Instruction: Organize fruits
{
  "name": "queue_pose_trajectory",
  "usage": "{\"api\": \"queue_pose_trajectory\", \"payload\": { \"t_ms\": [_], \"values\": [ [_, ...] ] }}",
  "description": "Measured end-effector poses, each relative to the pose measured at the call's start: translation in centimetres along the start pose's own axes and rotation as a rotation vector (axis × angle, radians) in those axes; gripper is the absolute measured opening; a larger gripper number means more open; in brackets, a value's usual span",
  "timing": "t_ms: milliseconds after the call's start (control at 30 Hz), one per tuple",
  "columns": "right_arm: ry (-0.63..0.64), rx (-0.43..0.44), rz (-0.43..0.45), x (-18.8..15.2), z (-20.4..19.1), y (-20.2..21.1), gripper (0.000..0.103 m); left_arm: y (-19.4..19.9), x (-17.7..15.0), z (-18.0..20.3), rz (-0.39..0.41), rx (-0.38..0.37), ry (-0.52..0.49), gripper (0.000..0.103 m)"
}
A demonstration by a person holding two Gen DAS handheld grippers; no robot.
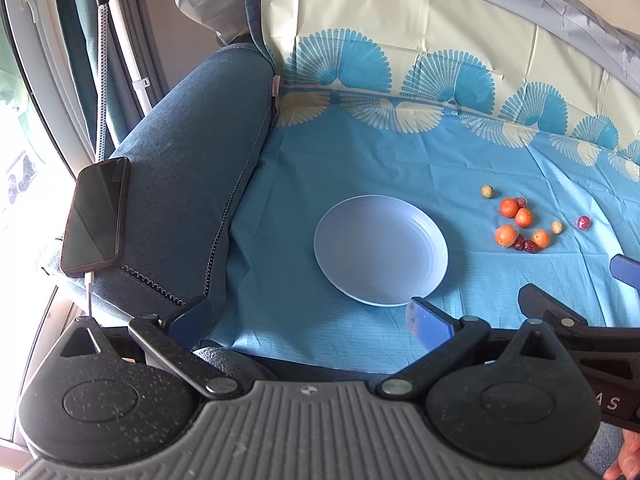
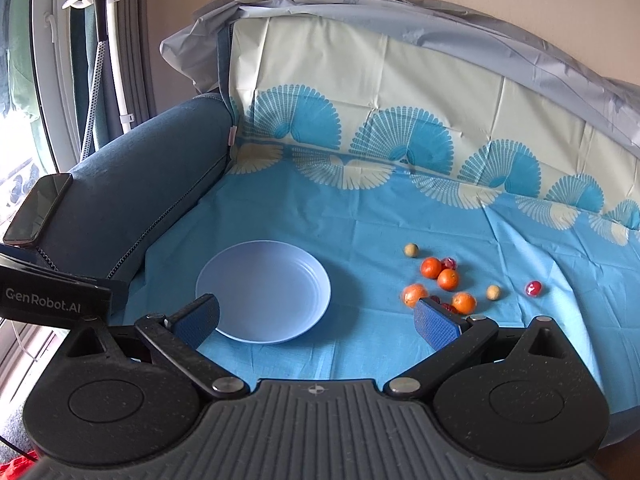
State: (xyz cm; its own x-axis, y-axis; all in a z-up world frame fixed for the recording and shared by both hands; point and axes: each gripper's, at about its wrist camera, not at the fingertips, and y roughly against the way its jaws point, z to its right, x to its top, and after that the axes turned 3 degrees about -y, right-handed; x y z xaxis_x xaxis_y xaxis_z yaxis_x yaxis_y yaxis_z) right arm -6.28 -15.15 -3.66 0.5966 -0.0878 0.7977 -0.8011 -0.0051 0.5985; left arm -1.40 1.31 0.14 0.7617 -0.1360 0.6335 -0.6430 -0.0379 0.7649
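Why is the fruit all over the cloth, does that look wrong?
A bit, yes. The plate has nothing on it, while the oranges, small red fruits and pale round ones lie loose on the blue cloth to its right. Both tongs, left and right, are open and hold nothing.
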Motion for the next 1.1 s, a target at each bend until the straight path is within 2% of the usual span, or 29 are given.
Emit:
{"api": "queue_pose_trajectory", "payload": {
  "t_ms": [1100],
  "values": [
    [0.015,-0.003,-0.007,0.67,-0.53,0.10,0.102,0.18,0.16,-0.44,0.006,0.011,0.001,0.103]
  ]
}}
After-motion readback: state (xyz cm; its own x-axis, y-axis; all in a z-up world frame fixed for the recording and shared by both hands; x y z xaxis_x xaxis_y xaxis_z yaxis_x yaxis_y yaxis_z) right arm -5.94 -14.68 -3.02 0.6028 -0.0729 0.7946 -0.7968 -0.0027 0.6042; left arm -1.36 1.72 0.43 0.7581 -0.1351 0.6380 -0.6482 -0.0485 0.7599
